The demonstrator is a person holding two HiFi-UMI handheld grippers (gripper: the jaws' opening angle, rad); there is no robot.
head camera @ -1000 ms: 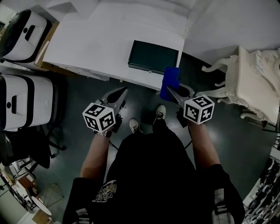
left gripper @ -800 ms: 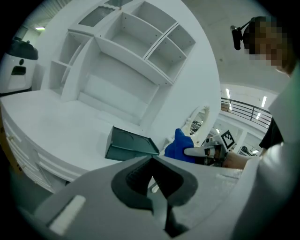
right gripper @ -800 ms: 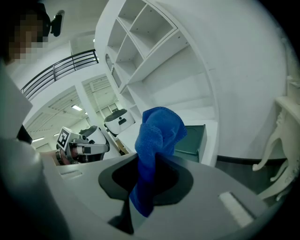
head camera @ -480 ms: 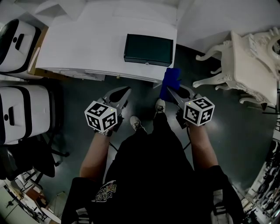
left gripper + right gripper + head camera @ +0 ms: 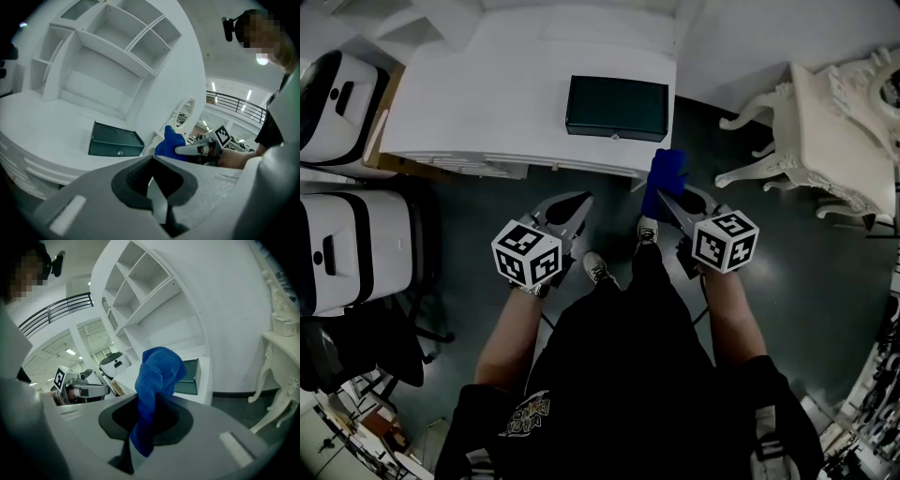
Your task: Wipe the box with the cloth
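**Holding a blue cloth (image 5: 664, 176) just short of a dark green box (image 5: 617, 108)**

The head view looks steeply down over the person's body. At 9 and 10 o'clock, two rounded white machines (image 5: 342, 230) with black trim stand on the dark floor (image 5: 787, 272). A white desk (image 5: 487, 94) spreads from 11 to 12 o'clock. The dark green box lies flat on it at 12 o'clock, near the front edge, with its lid closed and a small metal fitting on its front face. In the left gripper view, a white shelf unit (image 5: 108, 56) rises behind the desk.

The left gripper (image 5: 572, 214) sits just off centre toward 11 o'clock, over the floor and short of the desk's front edge. Its own view shows the jaws pressed together with nothing between them.

Two pale shoes (image 5: 598, 270) show on the floor between the grippers.

The right gripper (image 5: 671, 199) sits at 1 o'clock. Its jaws are clamped on the blue cloth, which bunches up past the fingertips while a tail hangs back inside the jaws. The cloth is at 5 o'clock from the box, beside the desk's right front corner, and is not touching the box. In the right gripper view, the cloth hides part of the box.

An ornate white table (image 5: 834, 131) with curved legs stands at 2 o'clock, well apart from the desk.
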